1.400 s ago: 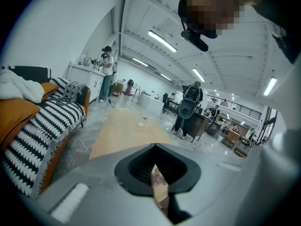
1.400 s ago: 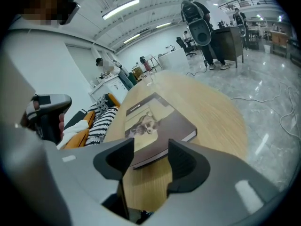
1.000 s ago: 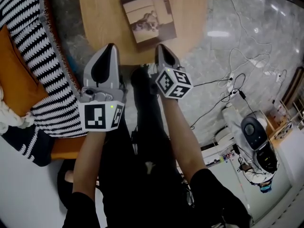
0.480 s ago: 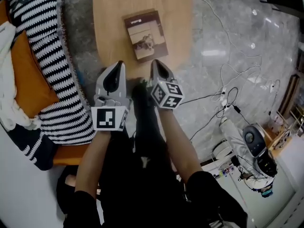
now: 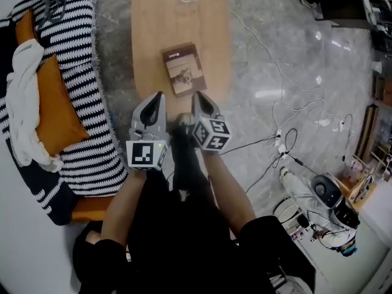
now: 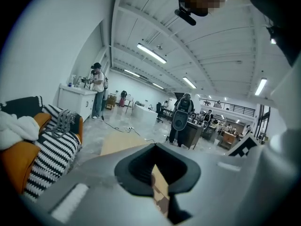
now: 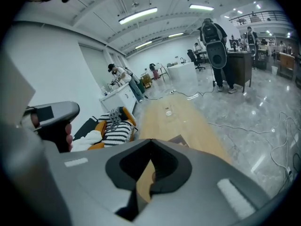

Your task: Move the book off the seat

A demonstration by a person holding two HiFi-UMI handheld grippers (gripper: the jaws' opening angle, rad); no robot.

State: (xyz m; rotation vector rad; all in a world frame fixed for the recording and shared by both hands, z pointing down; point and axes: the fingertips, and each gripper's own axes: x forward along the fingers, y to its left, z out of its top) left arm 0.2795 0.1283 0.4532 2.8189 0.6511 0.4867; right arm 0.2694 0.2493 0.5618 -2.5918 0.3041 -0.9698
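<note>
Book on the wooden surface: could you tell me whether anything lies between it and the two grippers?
Nothing visible does. The book lies flat on the wooden surface, and only bare wood separates its near edge from the left gripper and the right gripper, both shut and empty.

Pale wood table [image 5: 153, 17]: smooth, matt. Book [image 5: 182, 70]: brown paper cover, matt. Grey stone-look floor [image 5: 343, 103]: polished, glossy. Striped throw [image 5: 92, 133]: knitted cloth. Orange cushion [image 5: 55, 112]: cloth. Left gripper [image 5: 158, 97], right gripper [image 5: 197, 97]: matt grey plastic.
</note>
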